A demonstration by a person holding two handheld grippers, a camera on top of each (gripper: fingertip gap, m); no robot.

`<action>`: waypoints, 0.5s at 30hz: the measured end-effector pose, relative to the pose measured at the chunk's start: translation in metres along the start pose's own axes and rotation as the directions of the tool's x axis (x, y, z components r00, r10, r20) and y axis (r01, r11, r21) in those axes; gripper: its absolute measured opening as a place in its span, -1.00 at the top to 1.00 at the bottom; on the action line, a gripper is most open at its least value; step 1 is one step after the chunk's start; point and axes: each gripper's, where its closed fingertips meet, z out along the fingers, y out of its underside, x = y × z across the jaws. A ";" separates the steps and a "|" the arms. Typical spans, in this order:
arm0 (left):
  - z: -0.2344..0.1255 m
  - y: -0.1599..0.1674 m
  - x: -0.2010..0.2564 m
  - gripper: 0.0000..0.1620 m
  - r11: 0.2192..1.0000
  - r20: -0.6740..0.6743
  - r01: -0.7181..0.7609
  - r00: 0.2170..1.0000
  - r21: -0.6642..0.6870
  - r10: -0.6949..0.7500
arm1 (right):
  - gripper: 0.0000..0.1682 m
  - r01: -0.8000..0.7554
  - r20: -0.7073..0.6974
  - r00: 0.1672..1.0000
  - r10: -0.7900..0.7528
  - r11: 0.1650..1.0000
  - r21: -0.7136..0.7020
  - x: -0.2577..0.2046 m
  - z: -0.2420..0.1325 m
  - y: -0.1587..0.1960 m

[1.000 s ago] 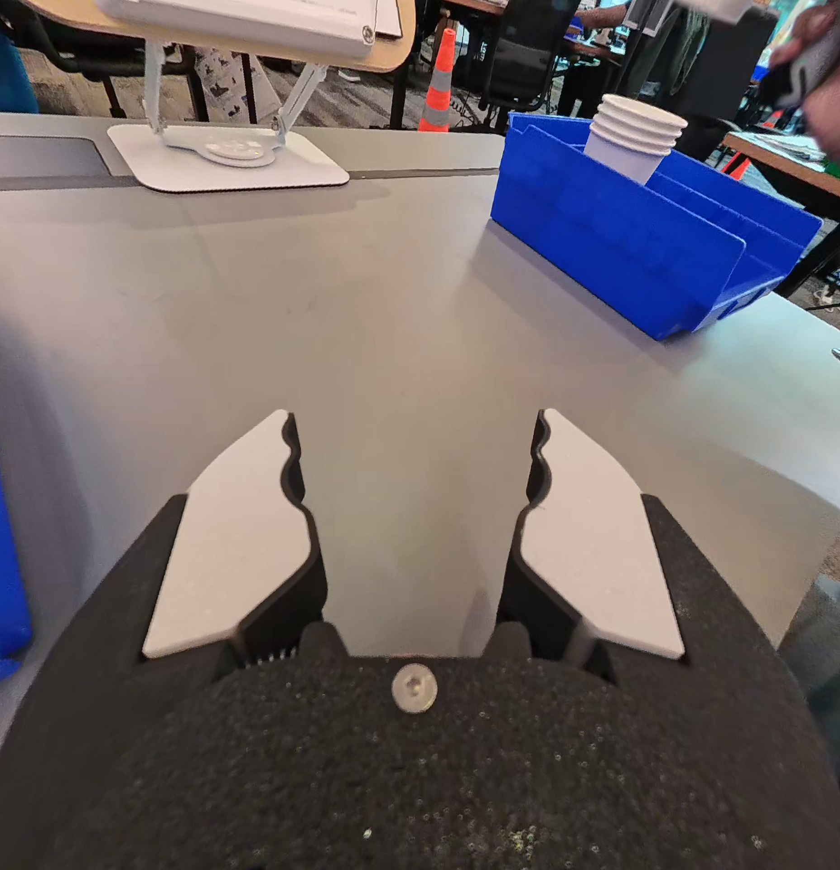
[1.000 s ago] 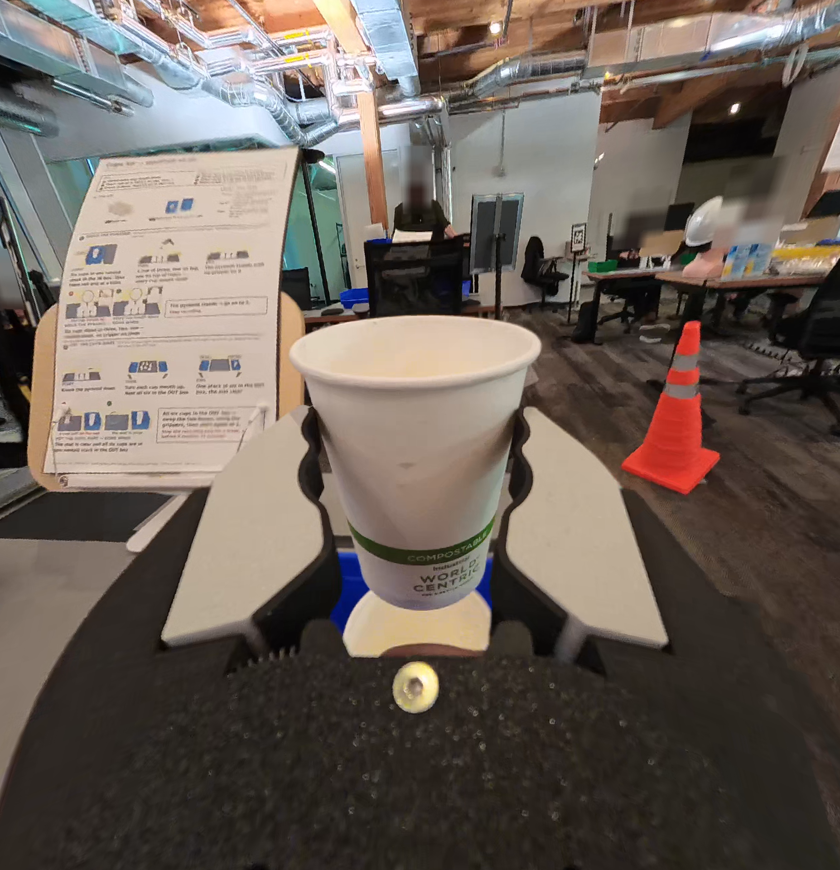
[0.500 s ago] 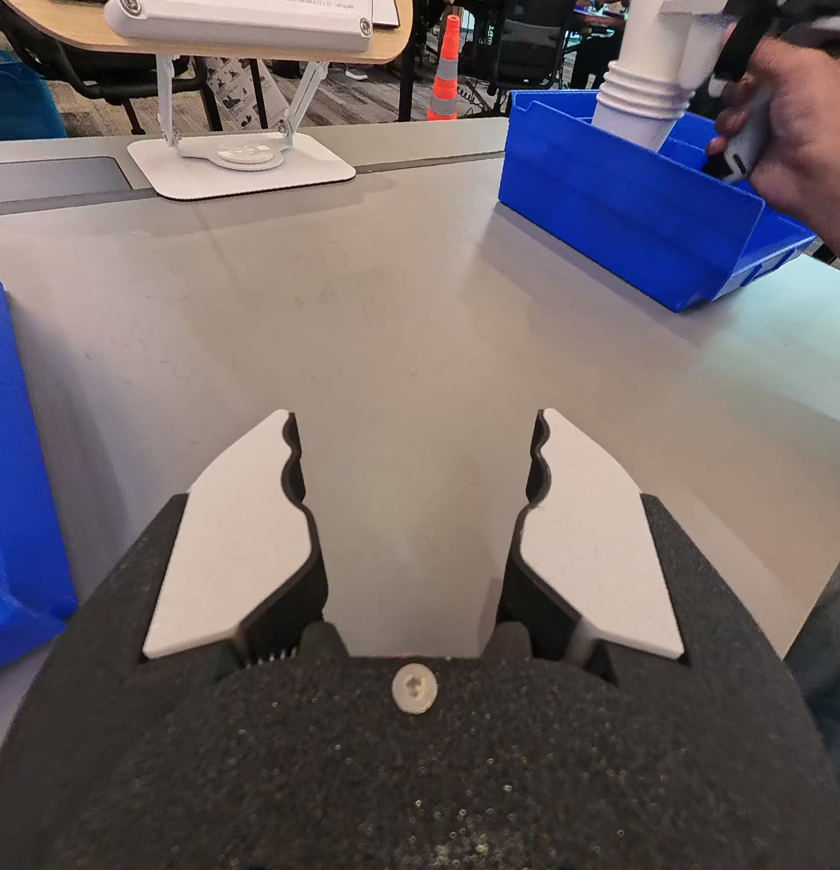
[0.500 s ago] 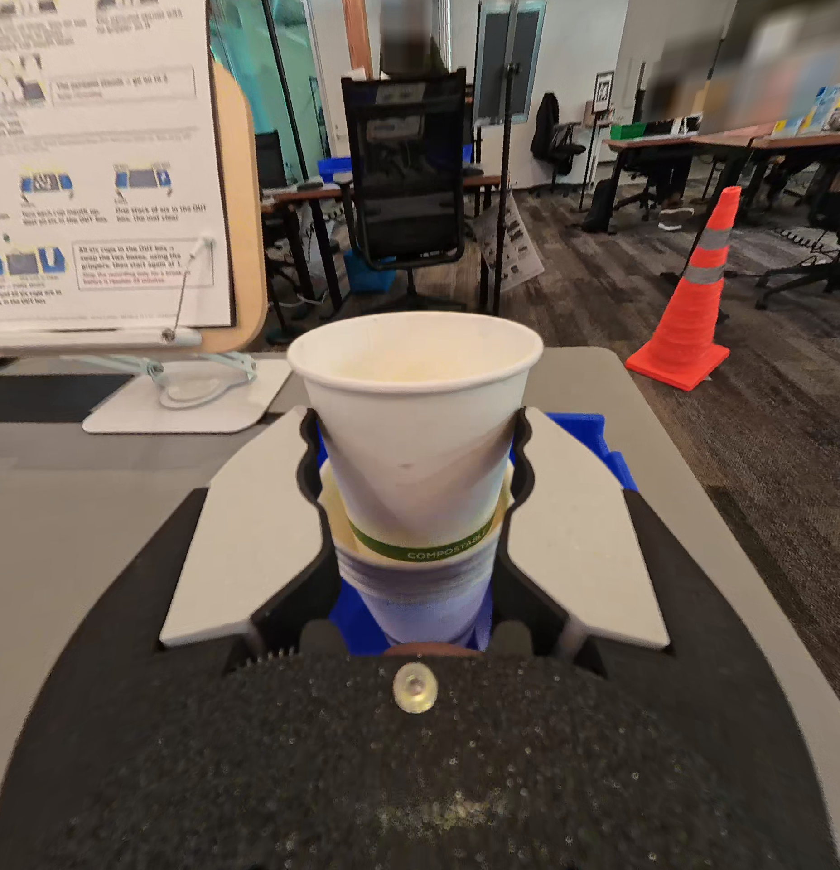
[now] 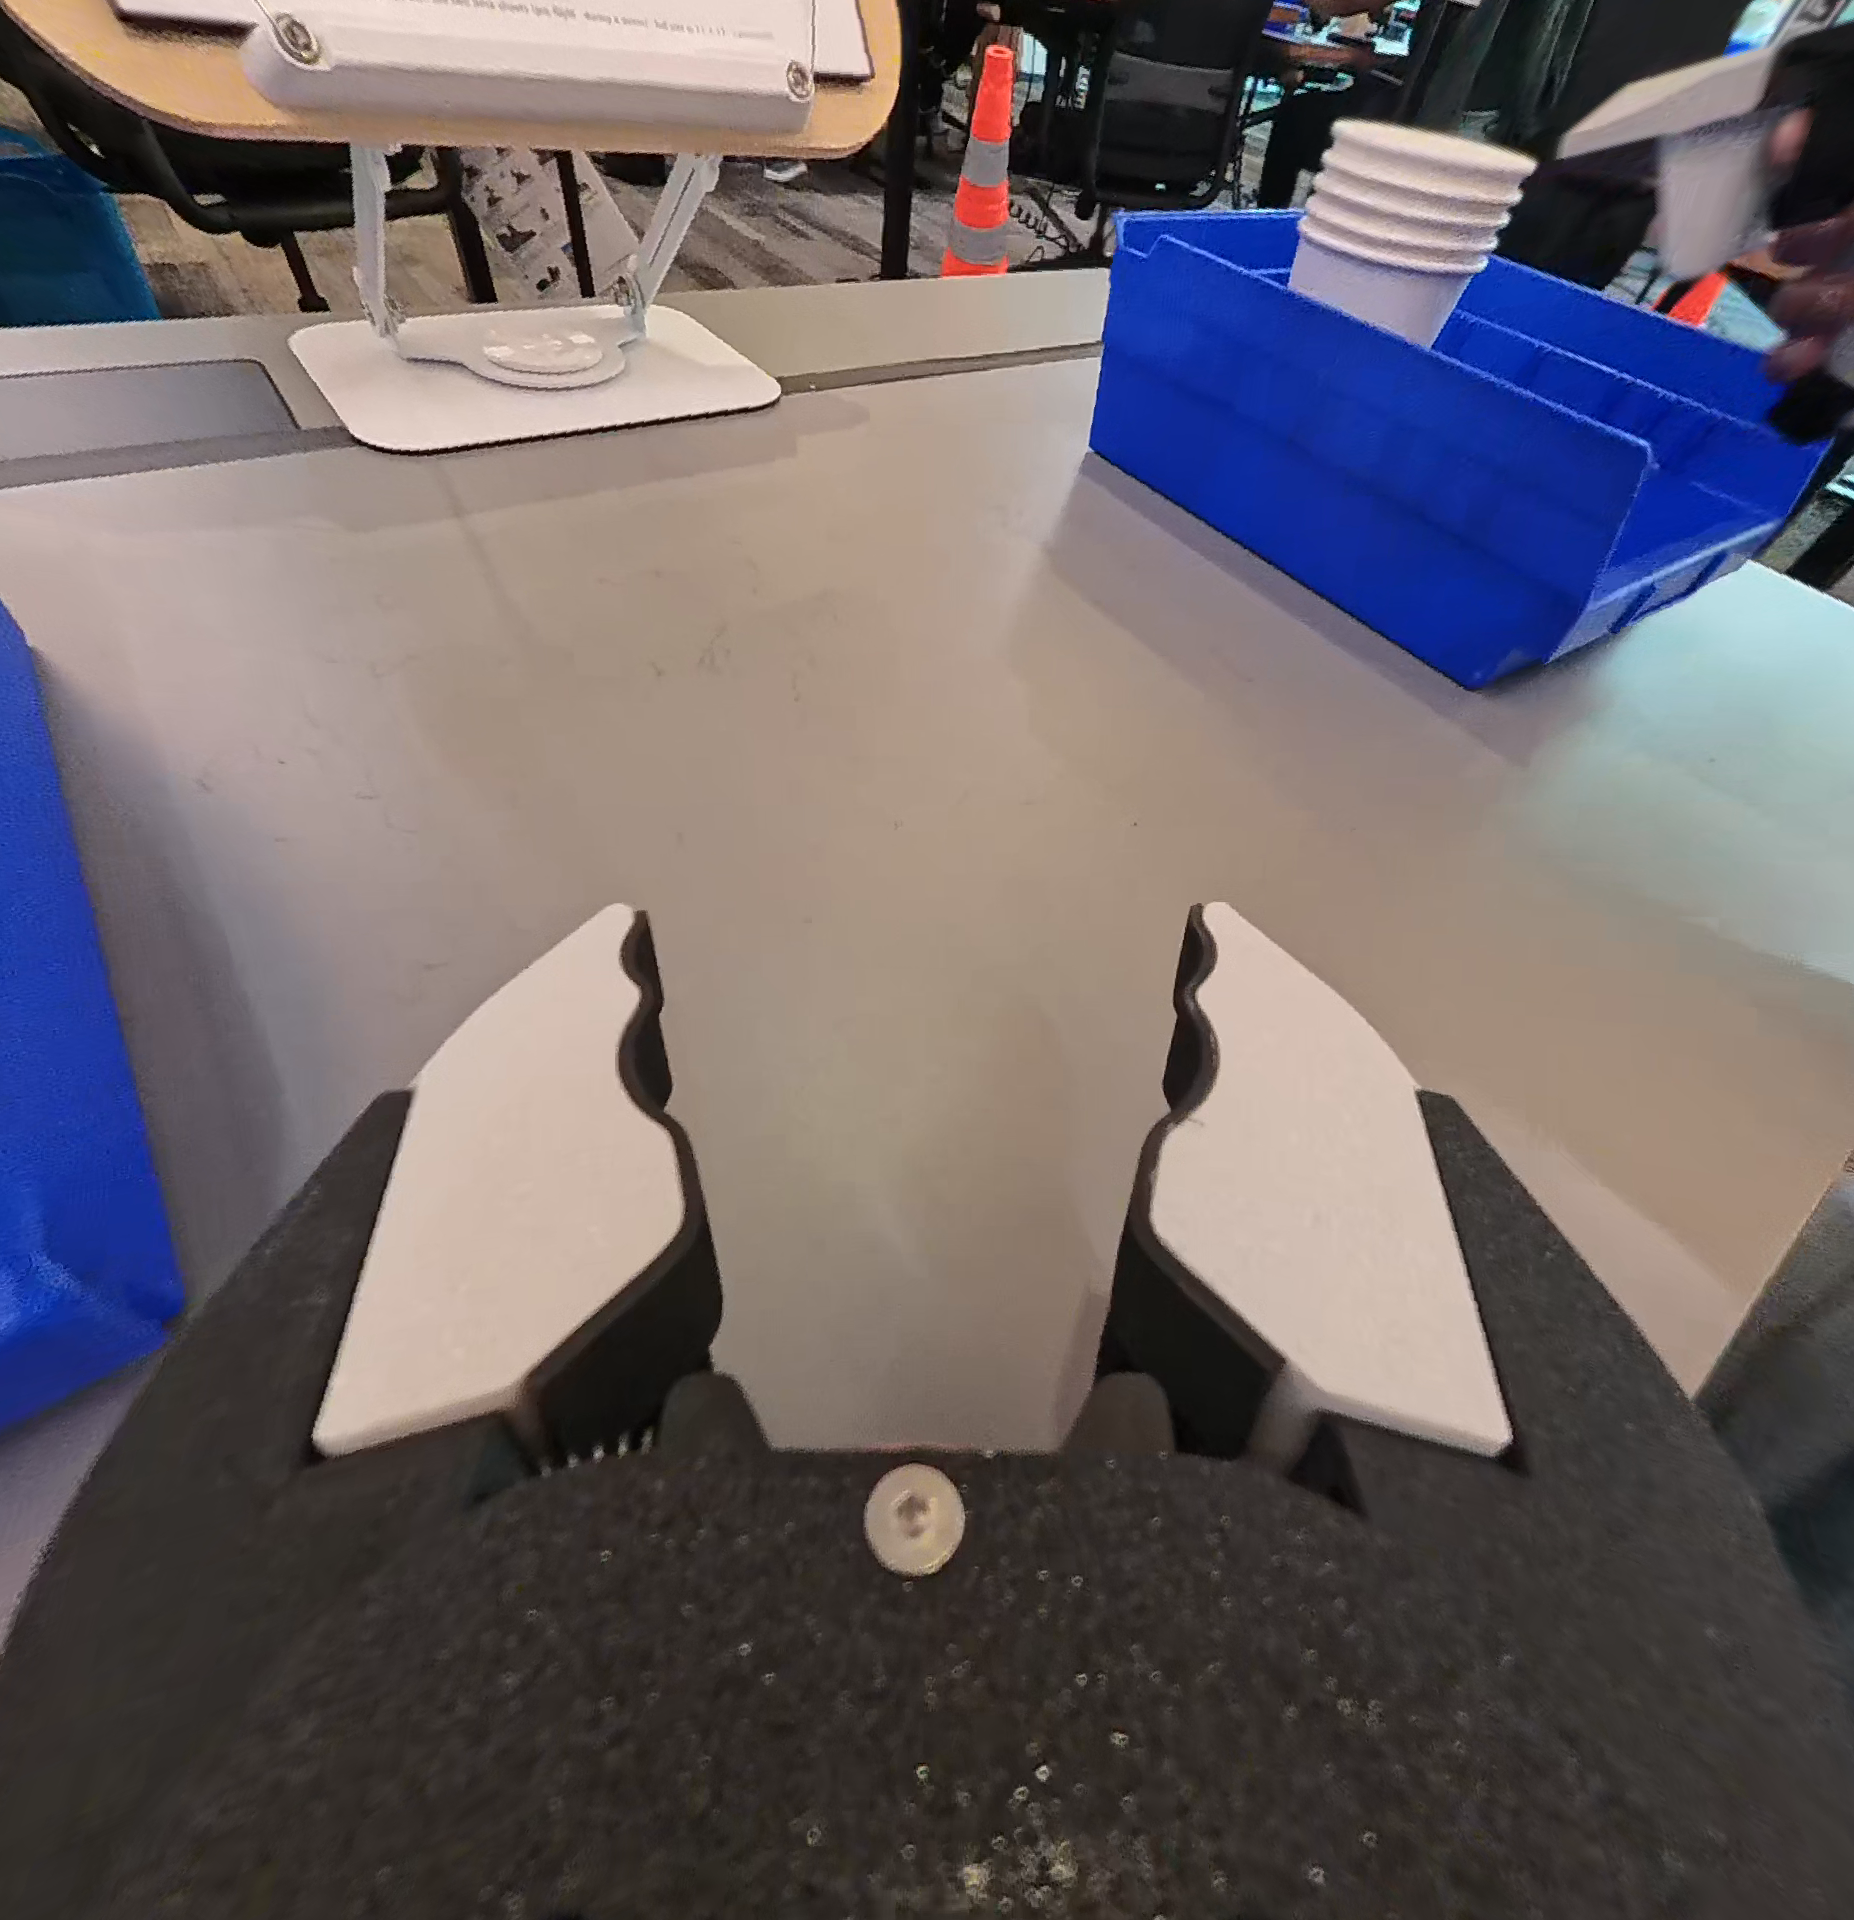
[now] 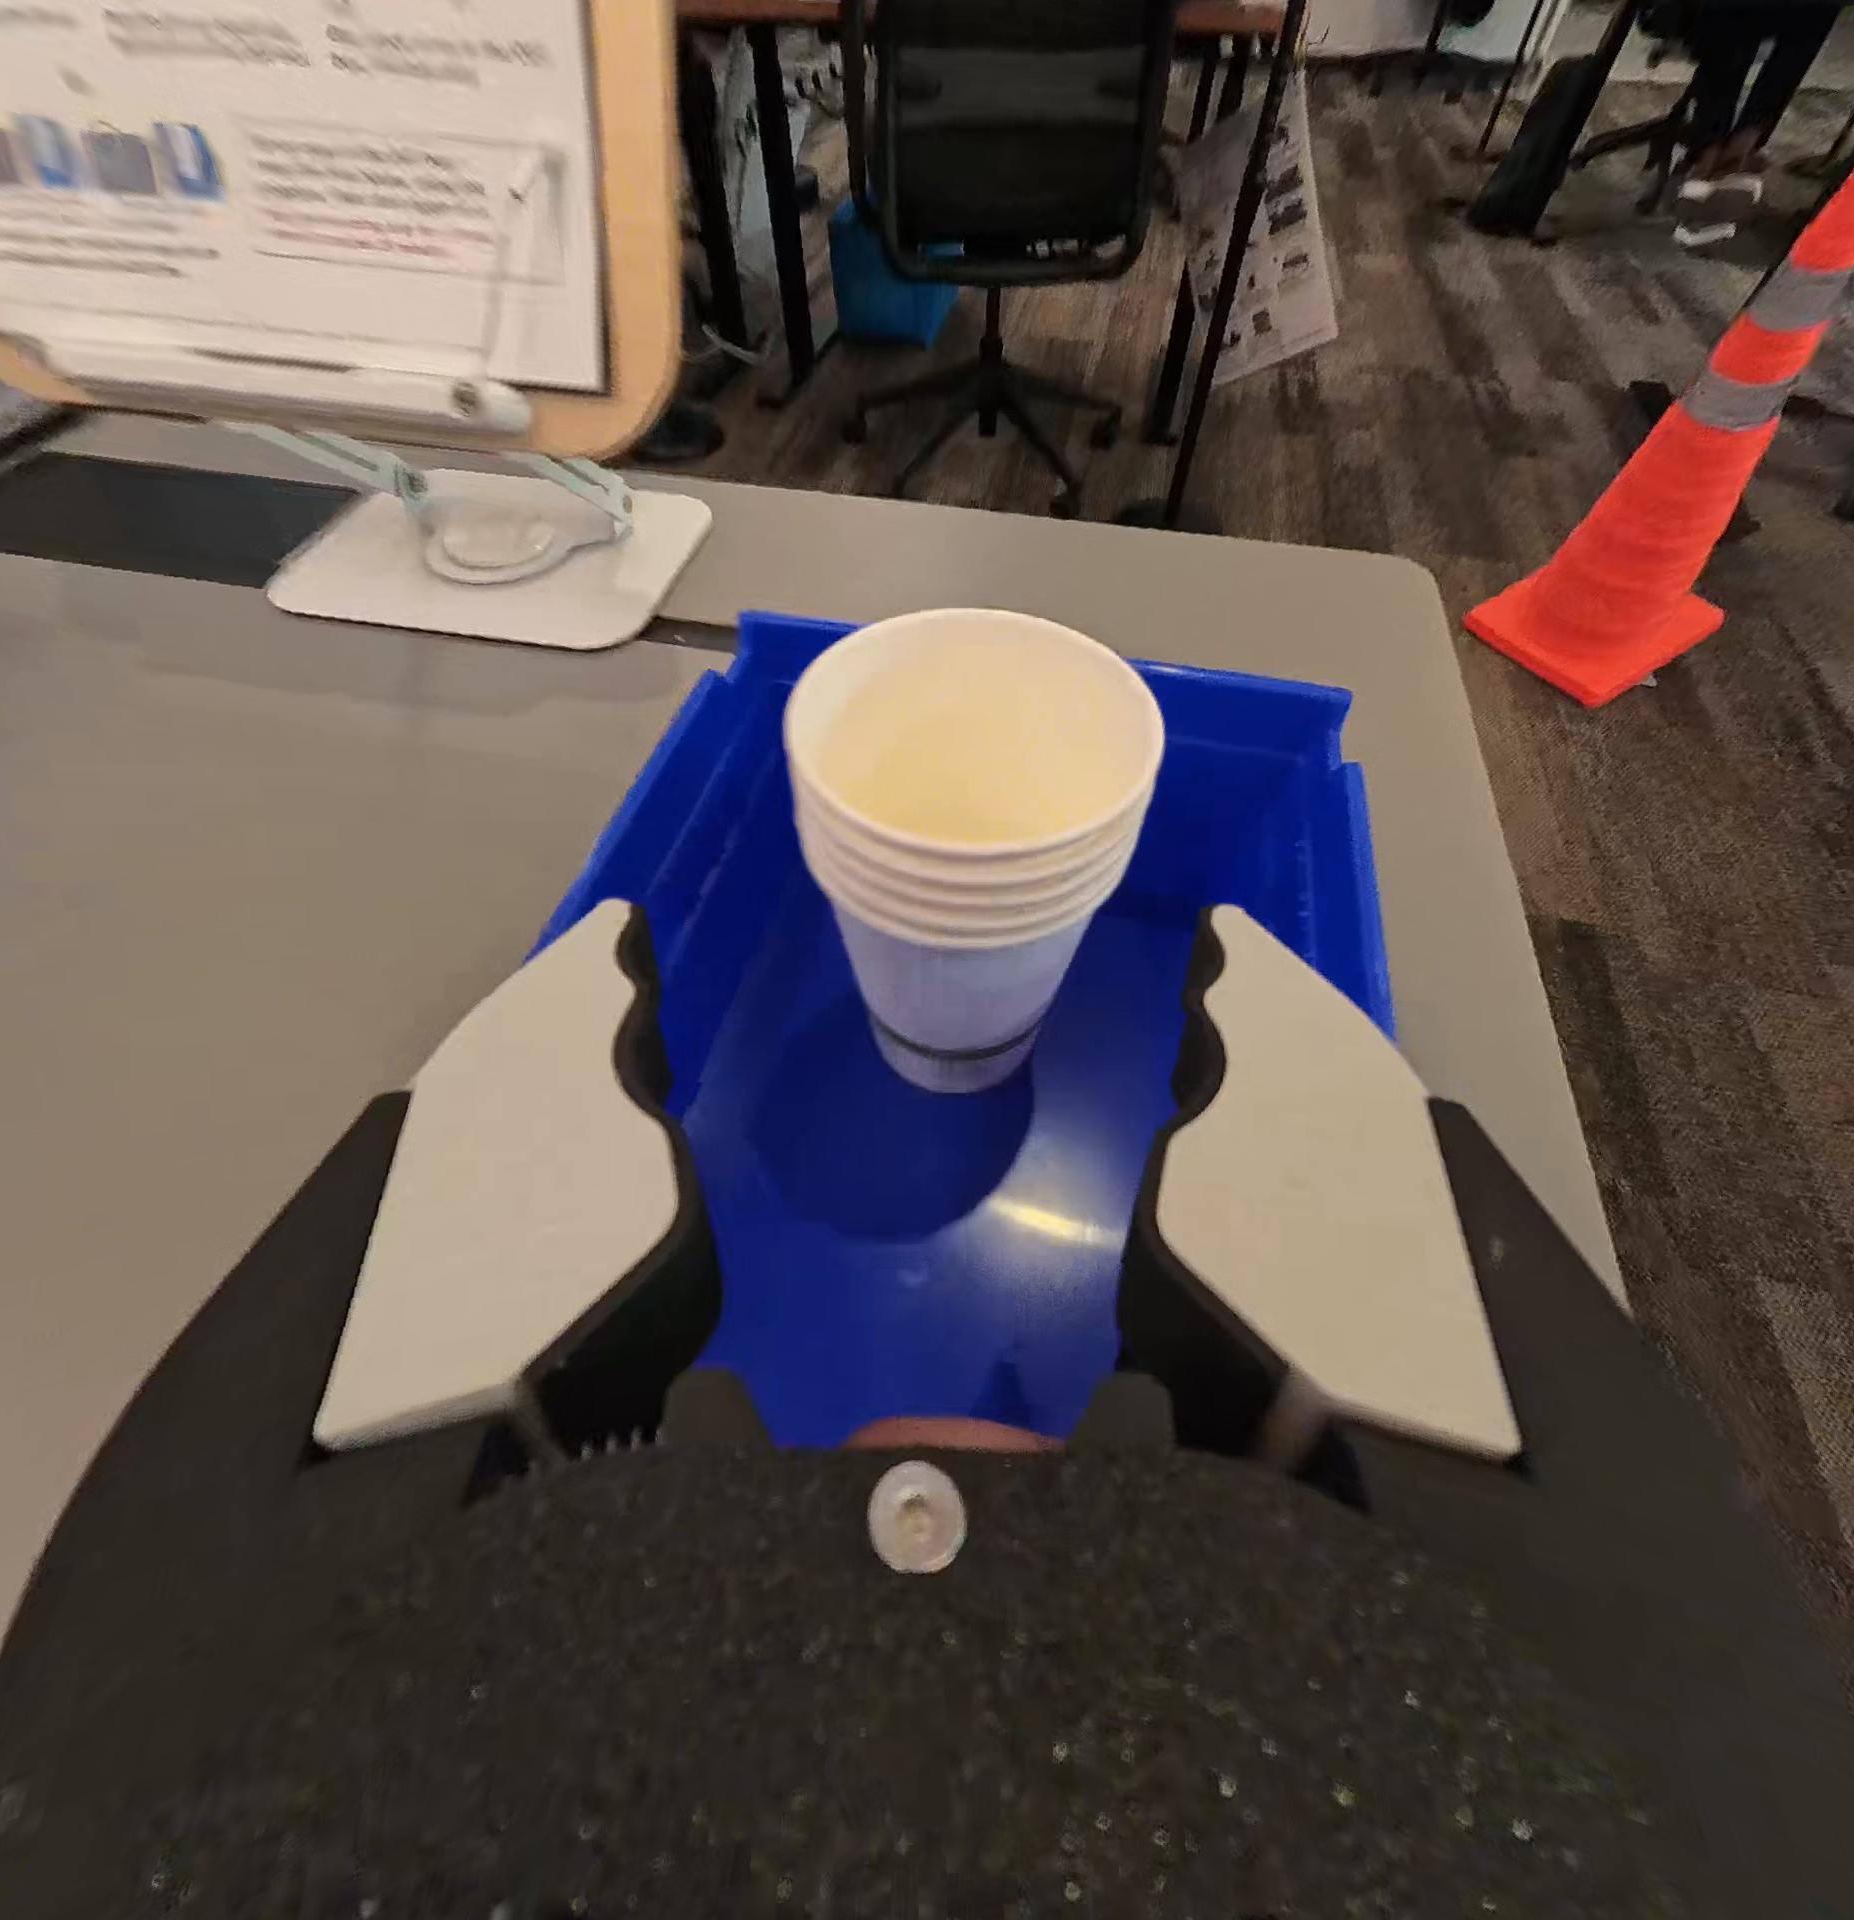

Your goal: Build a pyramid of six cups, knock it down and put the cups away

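Note:
A nested stack of several white paper cups (image 6: pixel 964 842) stands upright in a blue bin (image 6: pixel 1287 831) on the grey table. My right gripper (image 6: pixel 918 935) is open and empty, held above the near part of the bin, just short of the stack. In the left wrist view the stack (image 5: pixel 1411 223) and the bin (image 5: pixel 1349 478) are at the far right, with the right gripper (image 5: pixel 1712 125) blurred above them. My left gripper (image 5: pixel 918 935) is open and empty over the bare grey table (image 5: pixel 798 727).
A second blue bin (image 5: pixel 40 1039) sits at the left edge of the table. A white stand with an instruction sheet (image 5: pixel 533 353) stands at the back; it also shows in the right wrist view (image 6: pixel 487 561). An orange cone (image 6: pixel 1671 488) and an office chair (image 6: pixel 1006 156) are on the floor beyond the table.
My right gripper lowered the cup onto the stack in the bin, opened and let it go, then drew back. My left gripper stayed open and only shifted slightly.

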 end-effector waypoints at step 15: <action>-0.067 0.019 0.006 -0.13 0.999 0.163 0.014 0.986 0.047 -0.022 | 0.04 0.043 0.080 0.994 -0.075 0.938 0.344 -0.158 -0.178 0.087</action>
